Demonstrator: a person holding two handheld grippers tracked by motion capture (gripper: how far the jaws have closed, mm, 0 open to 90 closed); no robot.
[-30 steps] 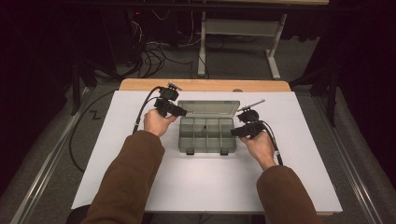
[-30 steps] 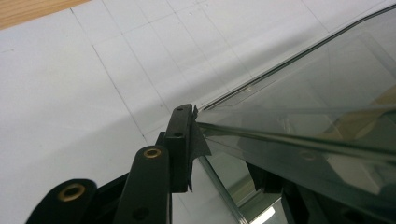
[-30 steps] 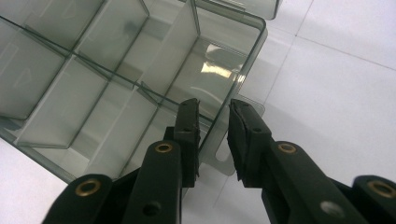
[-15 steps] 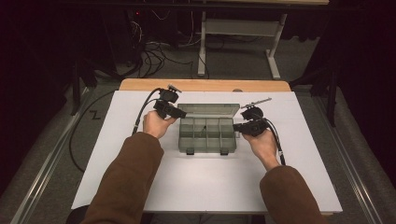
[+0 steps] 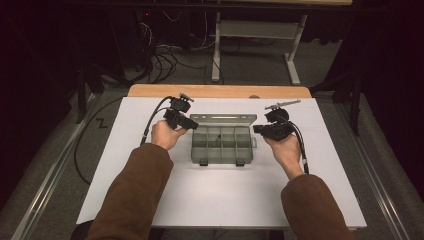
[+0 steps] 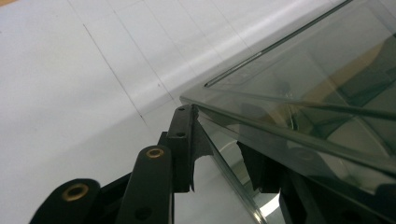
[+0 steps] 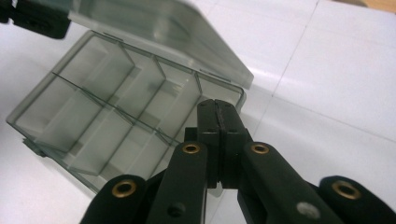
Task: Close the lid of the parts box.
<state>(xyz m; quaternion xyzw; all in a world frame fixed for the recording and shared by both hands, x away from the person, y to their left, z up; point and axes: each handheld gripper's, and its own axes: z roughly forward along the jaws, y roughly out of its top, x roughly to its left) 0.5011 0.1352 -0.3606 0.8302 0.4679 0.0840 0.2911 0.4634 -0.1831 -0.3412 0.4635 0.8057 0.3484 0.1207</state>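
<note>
A smoky translucent plastic compartment box [image 5: 221,145] sits at mid-frame on the smooth white table [image 5: 225,200], its hinged lid [image 5: 223,119] raised; the left gripper [image 5: 190,123], at centre-left, pinches the lid's corner edge between partly closed jaws. The right gripper [image 7: 218,116], centre-right beside the box, has its jaws pressed together on nothing.
</note>
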